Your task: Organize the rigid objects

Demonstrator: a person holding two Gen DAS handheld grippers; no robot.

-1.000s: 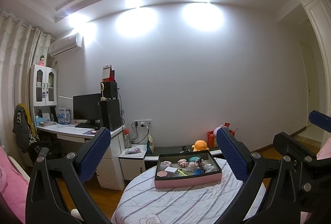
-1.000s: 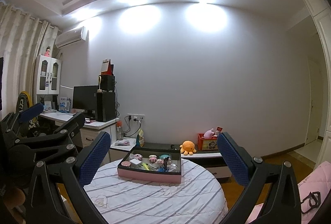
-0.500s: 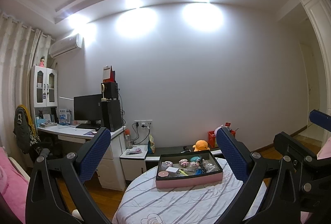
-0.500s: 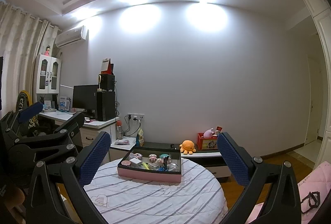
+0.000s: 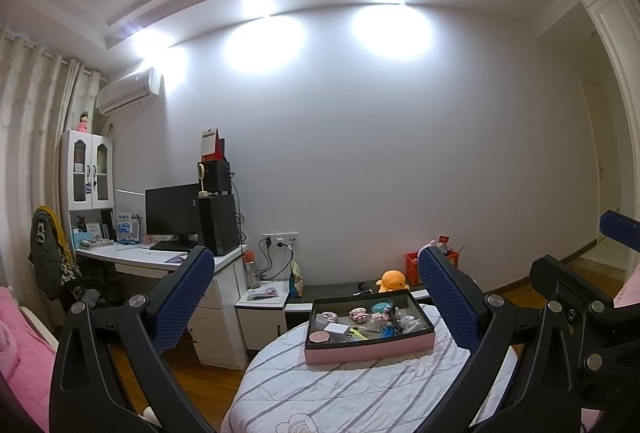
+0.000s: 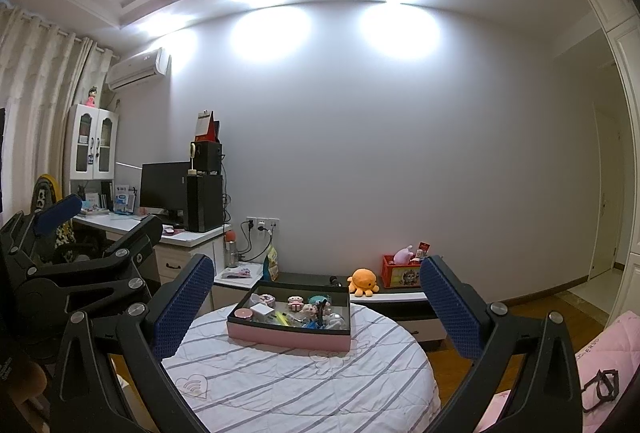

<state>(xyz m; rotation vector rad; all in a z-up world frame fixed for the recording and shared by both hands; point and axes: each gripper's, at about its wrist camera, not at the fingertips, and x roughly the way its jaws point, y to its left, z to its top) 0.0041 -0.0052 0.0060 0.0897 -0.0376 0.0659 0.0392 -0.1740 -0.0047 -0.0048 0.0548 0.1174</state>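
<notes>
Room: a bedroom with a pale grey wall (image 5: 400, 161) lit by ceiling spotlights; cream curtains on the left; a white air conditioner (image 5: 130, 91) high on the wall; wooden floor
Desk side: a white desk (image 5: 160, 261) carries a black monitor (image 5: 172, 209) and a black computer tower (image 5: 218, 223); a white glass-door cabinet (image 5: 88, 169) stands above it with a small doll in pink on top
Surface: a round table under a white cloth with grey stripes (image 6: 304, 381) sits in the foreground of both views
Task thing: a shallow rectangular tray with pink sides and a dark inner wall (image 6: 288, 339) rests on the cloth, towards the far edge of the table; it holds a jumble of small rigid objects (image 6: 304, 307), among them a round pink case, a white block, small figurines and a teal round piece; finer detail is too small to tell
Behind the table: a low dark bench (image 6: 384, 291) bears an orange plush octopus (image 6: 363, 281) and a red storage box (image 6: 402, 271)
Left gripper (image 5: 316, 301): blue-padded fingers spread wide; nothing between them; held above the table's near edge, well apart from the tray; seen in the right wrist view at the far left
Right gripper (image 6: 316, 303): blue-padded fingers likewise spread wide and empty; the tray shows between them, untouched
Near right: a pink quilted cover (image 6: 600, 357) with black-framed glasses (image 6: 600, 389) lying on it
</notes>
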